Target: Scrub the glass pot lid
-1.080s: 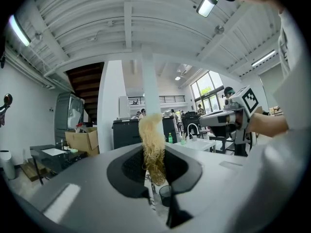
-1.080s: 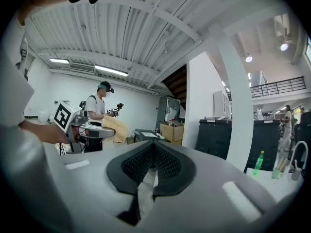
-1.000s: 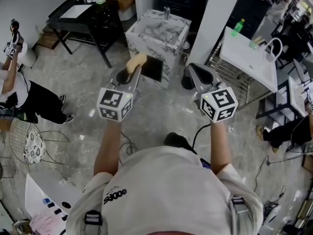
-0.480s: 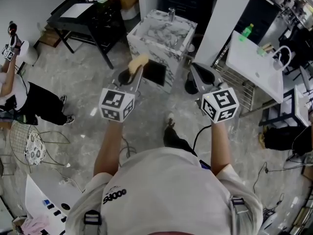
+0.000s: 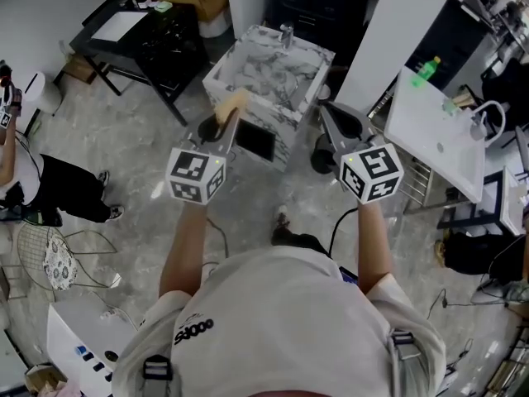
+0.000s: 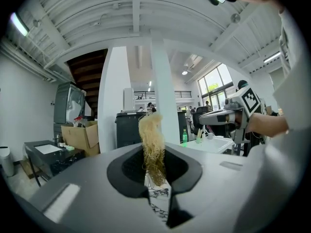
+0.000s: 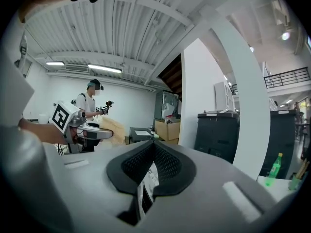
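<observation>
No glass pot lid shows in any view. My left gripper (image 5: 226, 116) is held at chest height, shut on a tan fibrous scrubber (image 5: 232, 102) that sticks up past its tips. In the left gripper view the scrubber (image 6: 151, 144) hangs pinched between the dark pads. My right gripper (image 5: 328, 112) is level with it, to its right; its jaws stand together with nothing between them (image 7: 151, 152). Each gripper shows in the other's view: the right gripper (image 6: 224, 115), the left gripper (image 7: 91, 133).
Ahead stands a marble-patterned sink stand (image 5: 256, 56) with a faucet (image 5: 286, 33). A black table (image 5: 140, 31) is at far left, a white table (image 5: 434, 110) with a green bottle (image 5: 426, 69) at right, a white pillar (image 5: 388, 23) between. Another person (image 5: 33, 172) stands at left.
The room has slid through the head view as the person steps; the marble stand lies a little nearer. Both grippers keep their pose, the scrubber still pinched in the left.
</observation>
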A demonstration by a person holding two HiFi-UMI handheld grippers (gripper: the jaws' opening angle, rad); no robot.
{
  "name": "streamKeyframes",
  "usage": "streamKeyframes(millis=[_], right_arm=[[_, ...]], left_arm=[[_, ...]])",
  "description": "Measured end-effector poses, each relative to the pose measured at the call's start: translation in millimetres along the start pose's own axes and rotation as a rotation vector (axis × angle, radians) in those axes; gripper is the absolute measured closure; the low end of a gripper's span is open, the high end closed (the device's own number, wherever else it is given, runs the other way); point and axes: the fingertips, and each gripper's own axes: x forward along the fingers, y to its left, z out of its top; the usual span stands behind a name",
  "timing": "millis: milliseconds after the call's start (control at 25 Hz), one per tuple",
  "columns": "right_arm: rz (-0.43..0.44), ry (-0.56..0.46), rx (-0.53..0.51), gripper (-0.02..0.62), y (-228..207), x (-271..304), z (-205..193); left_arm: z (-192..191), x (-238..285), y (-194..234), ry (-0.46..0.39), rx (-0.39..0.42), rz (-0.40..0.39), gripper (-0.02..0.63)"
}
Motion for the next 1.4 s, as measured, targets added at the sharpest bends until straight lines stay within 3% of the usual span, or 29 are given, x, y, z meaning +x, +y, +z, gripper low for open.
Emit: streamKeyframes(millis=[720, 1120, 1400], right_arm=[[0.069, 0.022, 0.035, 0.592, -122, 122, -13], [0.093, 0.058, 0.075, 0.592, -159, 171, -35], [0.046, 0.128, 0.119, 0.592, -171, 207, -62]], left_arm=[[-2, 157, 66, 0.024, -0.021, 0.026, 0.555], [-18, 218, 93, 0.059, -0.009, 0.017, 0.555], [-50, 257, 123, 0.137, -0.033, -0.044, 0.555]])
